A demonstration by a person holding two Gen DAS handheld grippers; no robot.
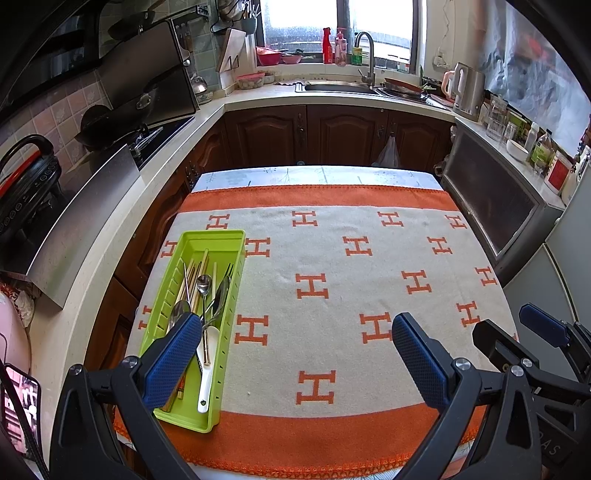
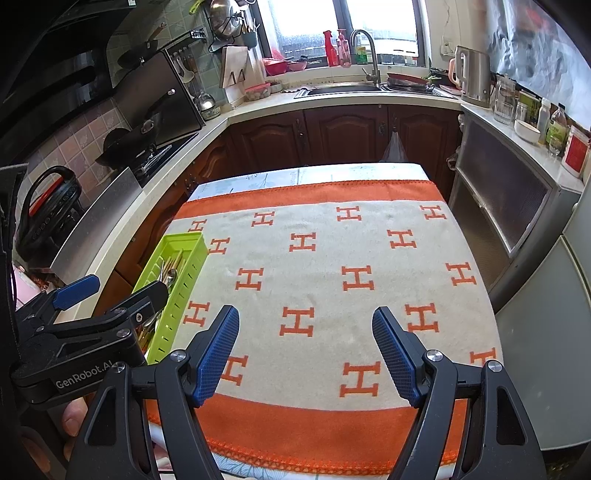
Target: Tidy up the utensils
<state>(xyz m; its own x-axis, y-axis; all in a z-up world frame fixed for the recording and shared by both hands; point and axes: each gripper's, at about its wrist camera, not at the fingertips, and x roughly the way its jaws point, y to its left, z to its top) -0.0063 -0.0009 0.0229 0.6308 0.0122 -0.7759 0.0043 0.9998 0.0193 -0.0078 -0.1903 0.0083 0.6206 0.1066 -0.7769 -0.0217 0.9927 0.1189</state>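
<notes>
Both claws, left claw (image 1: 295,354) and right claw (image 2: 306,350), hung wide open, textured blue pads holding nothing. Slotted green plastic tray (image 1: 221,236) of metal spoons hugged the table's (image 1: 332,258) left edge; the fuzzy H-patterned blanket (image 1: 351,295) beside it lay bare.

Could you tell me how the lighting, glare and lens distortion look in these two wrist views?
Left wrist view: the window is blown out white, counter edges bow with fisheye, corners vignette black; the green tray and cloth are sharp. Right wrist view: same washed-out window, dark left side, curved cabinets.

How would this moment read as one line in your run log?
utensils: all in green tray | blanket: bare | left hand-held gripper: open, empty | right hand-held gripper: open, empty
</notes>
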